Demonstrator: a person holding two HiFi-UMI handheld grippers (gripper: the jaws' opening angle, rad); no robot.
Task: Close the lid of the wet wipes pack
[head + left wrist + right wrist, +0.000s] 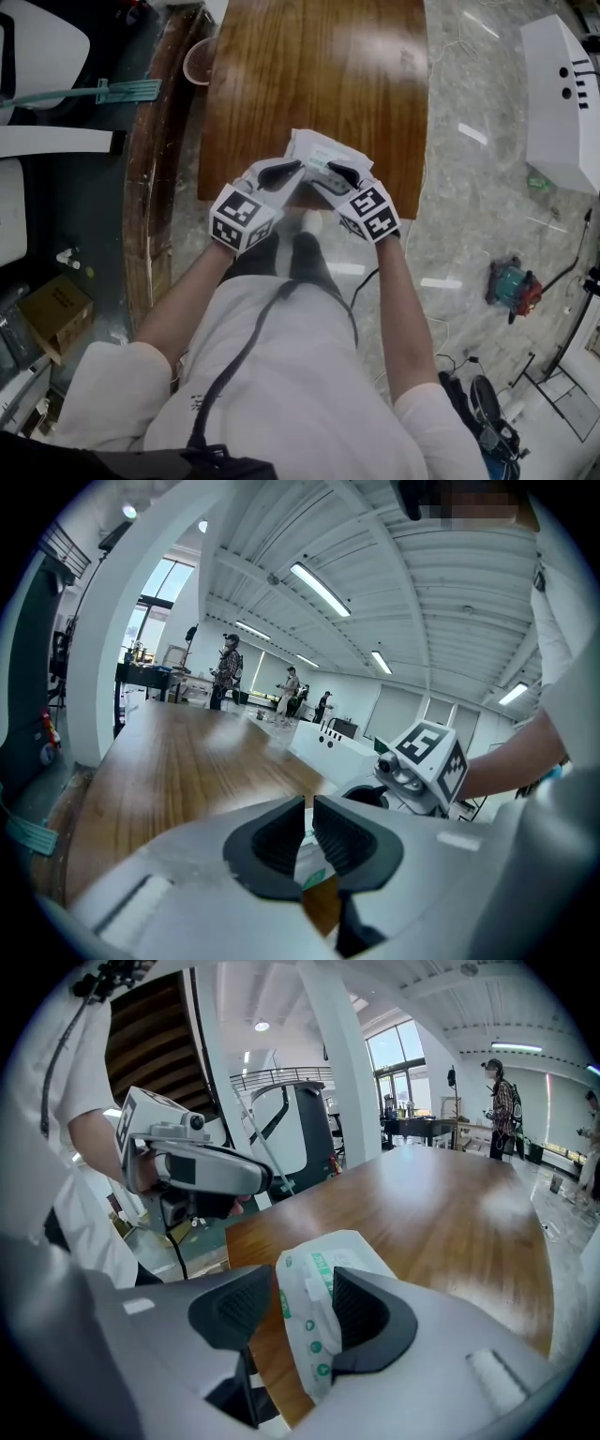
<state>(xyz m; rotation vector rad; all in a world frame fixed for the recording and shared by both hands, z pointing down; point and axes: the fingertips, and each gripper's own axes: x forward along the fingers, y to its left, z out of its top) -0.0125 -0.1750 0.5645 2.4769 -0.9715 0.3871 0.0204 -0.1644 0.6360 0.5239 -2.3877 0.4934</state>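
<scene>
Right gripper [302, 1290] jaws straddle wet wipes pack [330, 1252]; left gripper [308, 810] pinches its edge.

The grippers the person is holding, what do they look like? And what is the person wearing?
Both the left gripper and the right gripper have smooth light grey shells with two black ribbed pads at the front. Each carries a white cube printed with black square markers. The person wears a white short-sleeved shirt, and a black cable runs down it.
</scene>
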